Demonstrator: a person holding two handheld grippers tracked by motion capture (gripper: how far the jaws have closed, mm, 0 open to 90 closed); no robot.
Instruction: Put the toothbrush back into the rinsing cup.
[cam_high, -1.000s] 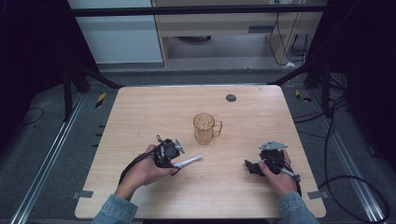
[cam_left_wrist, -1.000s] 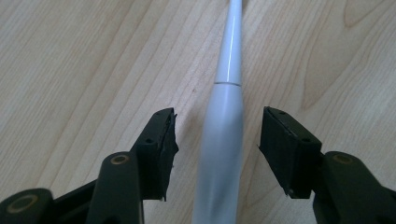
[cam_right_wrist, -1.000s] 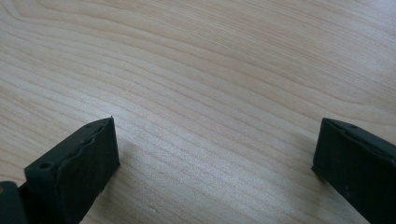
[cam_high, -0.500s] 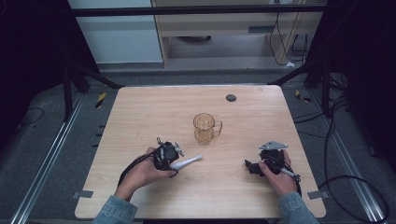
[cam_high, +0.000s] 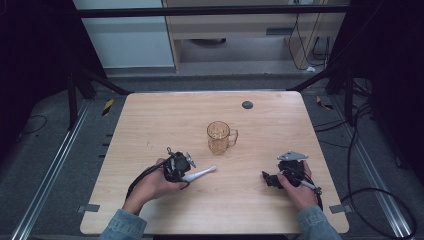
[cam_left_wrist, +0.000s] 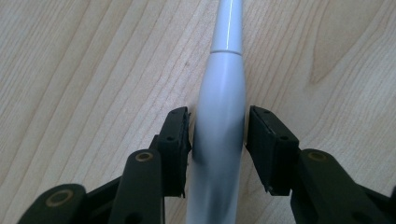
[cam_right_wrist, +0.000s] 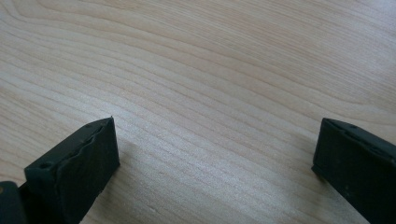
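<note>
White plastic between black pads: slim white handle (cam_left_wrist: 219, 93) caught in the left gripper (cam_high: 188, 172), with jaws just now closing in, one pad against each flank. Lies flat on the pale wooden tabletop (cam_high: 150, 115), left of the middle and toward the near edge. Points its thin end at the centre and stops short of the amber glass mug (cam_high: 219, 137): near, not touching. Leaves a clear strip of bare wood between tip and mug.

Over to the right gripper (cam_high: 266, 178): low over the wood by the near right corner, jaws spread wide, nothing but wood grain between them. Well apart from the mug, and well apart from the left gripper too. Broad open wood between the two hands along the near edge.

Mug upright at about the centre, handle turned toward the right edge. Roomy on every side there: bare board out to the left edge, to the right edge and to the far edge. Just one small dark round disc (cam_high: 247, 105) close to the far edge, beyond the mug and well apart from it.
</note>
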